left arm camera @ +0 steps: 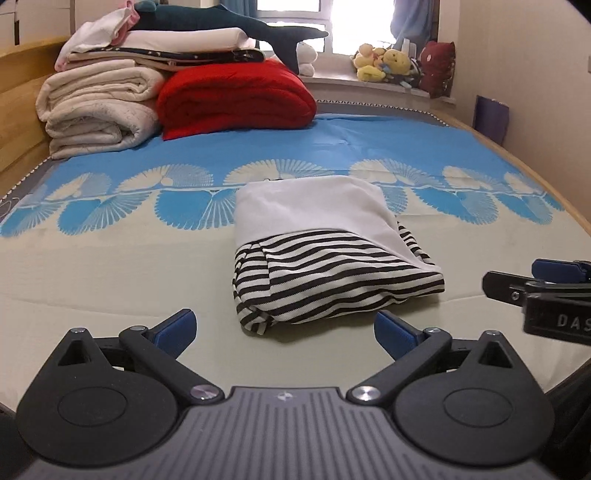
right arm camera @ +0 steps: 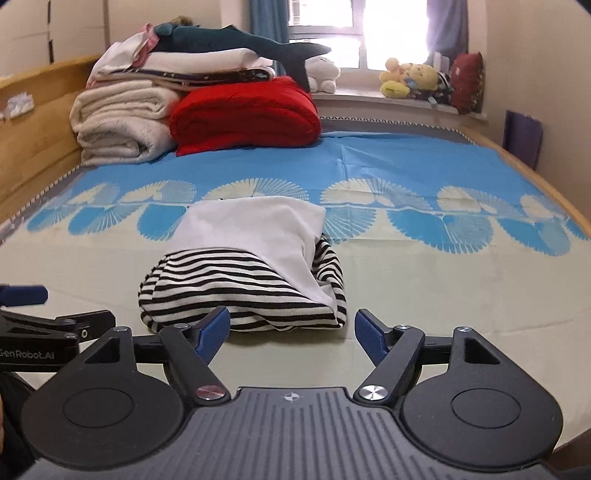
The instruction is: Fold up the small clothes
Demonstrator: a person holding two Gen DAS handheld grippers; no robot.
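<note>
1. Lying folded on the bed sheet (left arm camera: pixel 129 258), the striped garment (left arm camera: pixel 332 273) forms a compact bundle with a plain white panel on top and black-and-white stripes along its near edge.
2. The left gripper (left arm camera: pixel 284 328) hangs just short of the bundle's near edge, fingers spread wide, nothing between the blue pads (left arm camera: pixel 177 328), no contact with the cloth.
3. The right gripper (right arm camera: pixel 291 332) hangs just before the same bundle, also spread and empty; its left pad (right arm camera: pixel 214 328) overlaps the striped edge in the picture, and I cannot tell whether it touches.
4. Each gripper shows at the edge of the other's view, side by side.
5. Far beyond both, folded cream blankets (left arm camera: pixel 96 107), a red blanket (left arm camera: pixel 236 99) and a dark plush shark (left arm camera: pixel 229 22) are stacked; soft toys (left arm camera: pixel 384 61) sit on the windowsill.
</note>
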